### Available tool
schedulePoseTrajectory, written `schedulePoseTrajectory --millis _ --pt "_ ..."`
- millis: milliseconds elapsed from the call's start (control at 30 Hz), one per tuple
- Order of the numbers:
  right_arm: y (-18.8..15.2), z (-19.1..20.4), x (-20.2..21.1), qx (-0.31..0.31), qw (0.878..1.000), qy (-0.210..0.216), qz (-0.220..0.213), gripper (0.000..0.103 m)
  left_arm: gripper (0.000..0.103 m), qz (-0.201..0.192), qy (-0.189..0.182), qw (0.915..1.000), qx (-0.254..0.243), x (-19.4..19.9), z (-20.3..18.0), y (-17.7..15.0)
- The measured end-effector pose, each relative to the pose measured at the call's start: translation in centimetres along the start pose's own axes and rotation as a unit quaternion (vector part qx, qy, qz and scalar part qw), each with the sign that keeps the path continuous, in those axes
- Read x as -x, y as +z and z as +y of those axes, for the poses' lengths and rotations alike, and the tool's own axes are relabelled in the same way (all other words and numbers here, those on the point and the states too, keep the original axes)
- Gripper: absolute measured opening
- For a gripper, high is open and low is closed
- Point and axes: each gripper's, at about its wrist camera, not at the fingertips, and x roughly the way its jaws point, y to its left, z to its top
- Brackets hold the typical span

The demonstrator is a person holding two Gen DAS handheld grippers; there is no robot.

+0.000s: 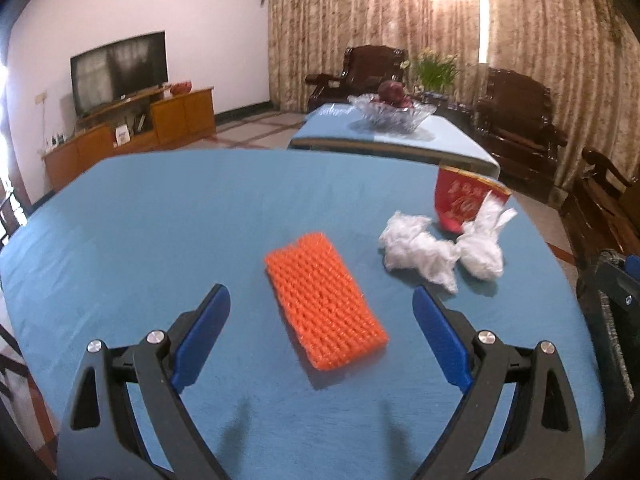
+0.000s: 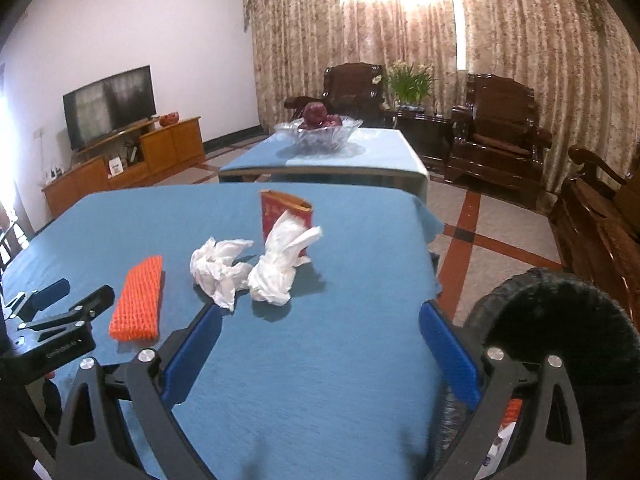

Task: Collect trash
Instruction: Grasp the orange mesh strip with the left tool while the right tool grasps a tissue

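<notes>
The left gripper (image 1: 321, 298) fills the lower part of the left wrist frame, its jaws spread wide and holding nothing. The right gripper (image 2: 320, 316) sits likewise in the lower part of the right wrist frame, jaws wide apart and empty. The left gripper also shows at the right wrist frame's lower left edge.

A glass bowl (image 2: 319, 133) of dark red fruit (perhaps apples) sits on the farther blue table (image 2: 380, 152), television (image 2: 109, 104) left.
</notes>
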Motion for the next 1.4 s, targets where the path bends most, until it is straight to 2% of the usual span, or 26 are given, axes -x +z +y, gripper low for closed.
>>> schedulePoseTrajectory --millis 300,500,600,633,733,800,900,967,1133,1367,1400 --pt "-0.6 0.6 -2.3 0.006 1.000 -0.001 0.017 0.097 0.090 0.042 0.006 0.9990 0.011 -3.9 -0.2 -0.9" --pt "-0.6 0.7 -3.8 0.007 1.000 0.002 0.026 0.097 0.087 0.092 0.004 0.9956 0.017 -6.3 0.0 -1.0" --pt "-0.4 1.0 -4.6 0.009 1.000 0.007 0.029 0.097 0.075 0.117 -0.004 0.9929 0.016 -7.3 0.0 -1.2" --pt "-0.2 1.1 -4.9 0.010 0.999 0.007 0.030 0.097 0.074 0.126 -0.014 0.9918 0.018 -7.6 0.0 -1.2" --pt "-0.1 1.5 -5.7 0.013 0.999 0.010 0.034 0.097 0.056 0.129 -0.034 0.9910 0.016 -7.7 -0.3 -1.2" --pt "0.1 1.7 -6.1 0.013 0.999 0.012 0.037 0.096 0.026 0.126 -0.054 0.9905 0.010 -7.6 -0.8 -1.1" --pt "0.4 2.0 -6.8 0.015 0.999 0.015 0.039 0.096 0.013 0.123 -0.070 0.9898 0.014 -7.6 -1.1 -1.0" --pt "0.7 2.3 -7.5 0.018 0.999 0.016 0.041 0.096 0.011 0.121 -0.075 0.9893 0.030 -7.6 -0.9 -1.0" --pt "1.5 2.4 -9.5 0.018 0.998 0.025 0.054 0.083 0.010 0.097 -0.073 0.9915 0.048 -6.8 -0.3 -0.4" --pt "1.5 3.1 -12.2 0.022 0.994 0.045 0.097 0.048 0.010 0.069 -0.075 0.9940 0.042 -5.4 -0.4 1.2" --pt "1.3 3.1 -12.5 0.021 0.993 0.050 0.106 0.040 0.010 0.066 -0.075 0.9943 0.037 -5.2 -0.6 1.3"
